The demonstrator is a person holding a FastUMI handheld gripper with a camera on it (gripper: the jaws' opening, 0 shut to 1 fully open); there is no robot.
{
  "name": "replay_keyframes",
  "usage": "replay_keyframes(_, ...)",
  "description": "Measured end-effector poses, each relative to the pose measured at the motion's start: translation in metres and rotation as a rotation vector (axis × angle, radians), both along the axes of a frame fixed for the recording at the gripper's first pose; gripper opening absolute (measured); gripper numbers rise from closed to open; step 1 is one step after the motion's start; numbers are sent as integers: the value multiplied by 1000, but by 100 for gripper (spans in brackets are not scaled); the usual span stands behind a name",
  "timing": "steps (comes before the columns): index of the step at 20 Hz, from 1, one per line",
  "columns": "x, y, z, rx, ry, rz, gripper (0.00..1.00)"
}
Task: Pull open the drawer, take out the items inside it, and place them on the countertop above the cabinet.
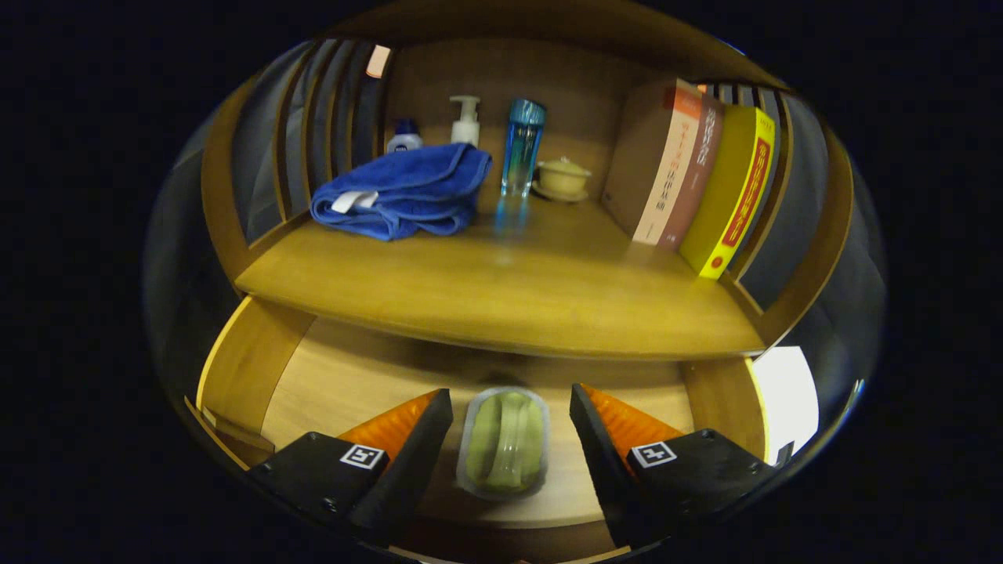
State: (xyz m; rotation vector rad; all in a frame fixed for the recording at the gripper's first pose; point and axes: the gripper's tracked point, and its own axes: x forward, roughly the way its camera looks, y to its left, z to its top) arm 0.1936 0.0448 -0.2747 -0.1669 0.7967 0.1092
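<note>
1. Drawer [329, 376] is already pulled out below the countertop [501, 290]; its light wood floor and side walls are open to view.
2. One item seen inside: a small clear lidded container [503, 442] w/ something pale green in it, lying on the drawer floor near the front edge, about mid-width.
3. Gripper [511, 439] hangs over the drawer, fingers spread wide, one each side of the container. Neither finger touches it; there are gaps on both sides.
4. Step in hand, as I read it: lining up to grab the container. The drawer-opening part looks done, and nothing from the drawer is on the countertop yet.
5. Next move calls for: drop a bit lower so the pads meet the container's long sides, close squarely, lift straight up, clear the countertop's front edge, then set it down.
6. Countertop is partly taken: folded blue towel [403, 192] at back left, w/ a small capped bottle [405, 137] and a pump bottle [466, 119] behind it; a blue bottle [523, 145] and a lidded cup on a saucer [562, 178] at back centre; books [693, 176] leaning along the right edge.
7. Bare wood at front centre looks the best landing spot.
8. Risk: the smooth rounded lid might slip if pinched too high.
</note>
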Motion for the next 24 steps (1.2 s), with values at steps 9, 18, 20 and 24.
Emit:
replay_keyframes(9,-18,-6,-48,-3,160,-23,86)
replay_keyframes(18,-28,-5,-50,65,165,-37,14)
replay_keyframes(20,-29,-2,-38,89,128,-34,14)
replay_keyframes(24,-21,1,21,104,-55,-12,13)
